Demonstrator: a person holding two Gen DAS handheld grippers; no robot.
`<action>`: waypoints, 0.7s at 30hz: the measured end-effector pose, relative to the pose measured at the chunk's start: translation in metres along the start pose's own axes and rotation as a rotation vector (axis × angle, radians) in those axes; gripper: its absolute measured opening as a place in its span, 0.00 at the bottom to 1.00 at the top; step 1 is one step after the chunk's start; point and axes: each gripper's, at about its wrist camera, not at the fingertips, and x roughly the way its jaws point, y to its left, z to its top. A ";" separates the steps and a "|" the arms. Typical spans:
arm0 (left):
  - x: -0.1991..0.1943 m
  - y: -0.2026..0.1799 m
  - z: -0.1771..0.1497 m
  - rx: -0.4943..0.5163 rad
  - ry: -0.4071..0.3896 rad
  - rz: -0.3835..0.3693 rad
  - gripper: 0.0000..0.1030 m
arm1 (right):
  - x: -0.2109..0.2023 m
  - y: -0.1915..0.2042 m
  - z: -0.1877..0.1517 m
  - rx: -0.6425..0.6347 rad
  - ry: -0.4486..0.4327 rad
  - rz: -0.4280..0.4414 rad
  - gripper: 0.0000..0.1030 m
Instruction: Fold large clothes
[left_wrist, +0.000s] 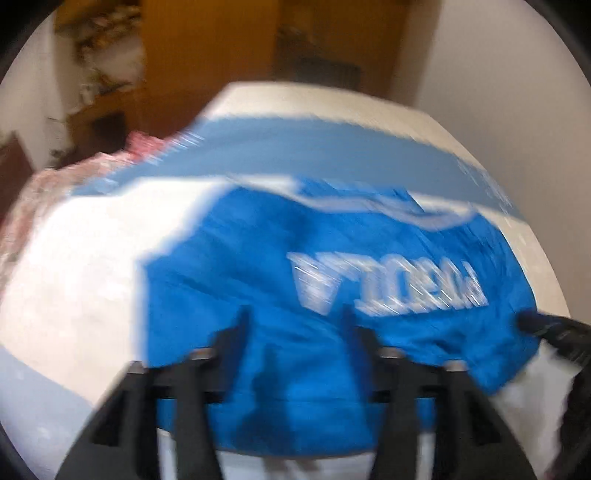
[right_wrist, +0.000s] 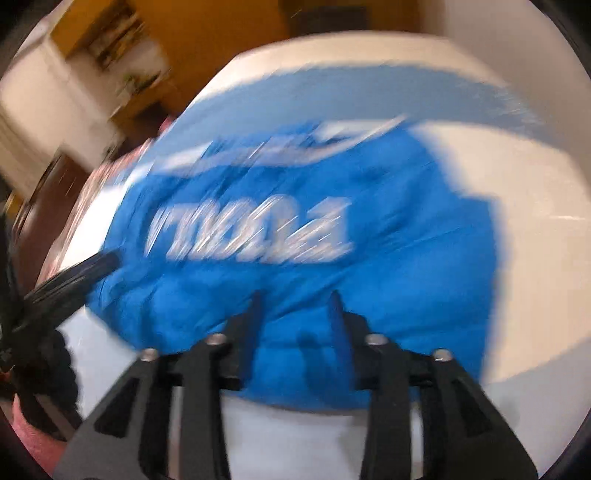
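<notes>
We saw the blue fabric garment with white lettering (left_wrist: 332, 266) spread ahead of both grippers. The left gripper (left_wrist: 293, 314) and right gripper (right_wrist: 295, 295) stood apart over its near hem, apparently positioned to grip it.

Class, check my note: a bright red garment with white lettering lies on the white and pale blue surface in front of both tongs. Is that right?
Not quite: the garment with white lettering is bright blue, as both wrist views show. It does lie on the white and pale blue surface ahead of both tongs.
</notes>
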 end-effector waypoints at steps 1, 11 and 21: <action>-0.002 0.014 0.005 -0.011 0.004 0.016 0.62 | -0.006 -0.015 0.008 0.025 -0.005 -0.014 0.51; 0.050 0.108 0.006 -0.190 0.189 -0.012 0.68 | 0.042 -0.110 0.031 0.170 0.167 -0.070 0.72; 0.107 0.118 0.004 -0.332 0.266 -0.168 0.79 | 0.094 -0.133 0.029 0.269 0.274 0.086 0.89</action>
